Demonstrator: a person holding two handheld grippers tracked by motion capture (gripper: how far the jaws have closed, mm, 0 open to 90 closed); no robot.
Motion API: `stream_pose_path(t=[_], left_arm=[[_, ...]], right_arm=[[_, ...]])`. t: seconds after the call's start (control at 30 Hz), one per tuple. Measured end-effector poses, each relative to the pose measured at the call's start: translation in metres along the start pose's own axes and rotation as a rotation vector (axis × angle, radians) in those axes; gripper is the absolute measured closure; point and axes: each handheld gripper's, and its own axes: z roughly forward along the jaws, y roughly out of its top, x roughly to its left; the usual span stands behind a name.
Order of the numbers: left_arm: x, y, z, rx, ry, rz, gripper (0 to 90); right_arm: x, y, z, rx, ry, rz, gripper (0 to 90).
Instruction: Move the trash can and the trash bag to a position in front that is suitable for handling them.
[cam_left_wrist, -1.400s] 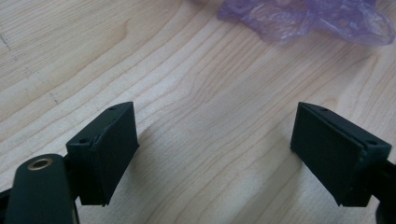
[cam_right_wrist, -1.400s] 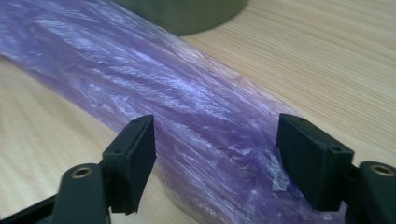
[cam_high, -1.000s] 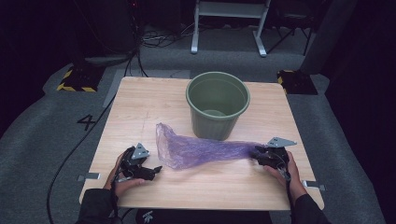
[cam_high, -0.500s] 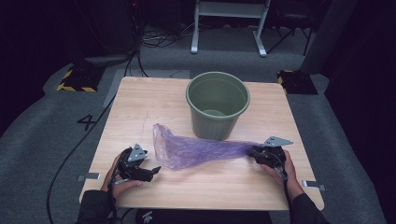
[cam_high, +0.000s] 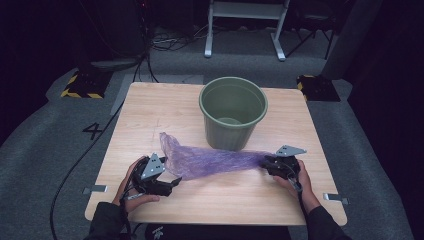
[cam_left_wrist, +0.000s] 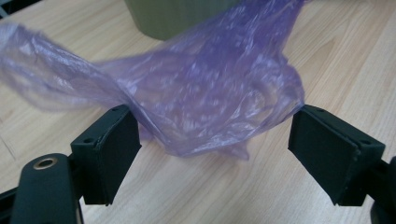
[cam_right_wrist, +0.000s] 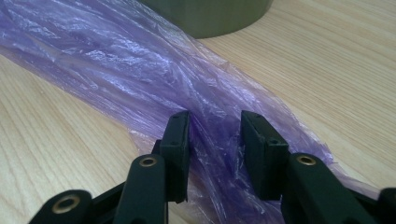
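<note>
Purple crinkled plastic bag (cam_high: 212, 161) stretches lengthwise along the bench's near edge, its right end between the right gripper's (cam_high: 275, 166) nearly closed jaws, its left end inside the wide-open left gripper (cam_high: 167, 184).

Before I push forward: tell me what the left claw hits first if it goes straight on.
Likely the purple bag: it bulges between the left claw's open jaws, with the green bucket behind it.
</note>
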Motion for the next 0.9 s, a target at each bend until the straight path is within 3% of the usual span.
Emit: stream_pose_path(t=[0.17,0.37,0.53,0.6,0.73,0.83,0.9], left_arm=[[-0.004,0.007,-0.004,-0.044,-0.004,-0.005,16.1],[-0.028,0.022,0.02,-0.023,-0.066,0.076,17.4],[-0.043,0.029,0.046,0.031,-0.082,0.119,18.5],[-0.045,0.03,0.056,0.06,-0.067,0.132,18.6],[-0.045,0.031,0.073,0.103,-0.049,0.109,19.6],[-0.052,0.036,0.073,0.102,-0.053,0.151,20.4],[-0.053,0.04,0.064,0.064,-0.056,0.157,20.3]], right_arm=[[0.004,0.003,0.002,0.005,-0.008,-0.004,63.4],[0.008,0.004,0.003,0.005,0.003,-0.02,62.6],[0.01,0.004,0.004,0.007,0.007,-0.021,62.2],[0.011,0.004,0.004,0.007,0.02,-0.025,61.1],[0.015,0.005,0.005,0.002,0.045,-0.046,60.3],[0.02,0.007,0.007,0.003,0.042,-0.053,64.5],[0.022,0.008,0.008,0.003,0.044,-0.06,68.7]])
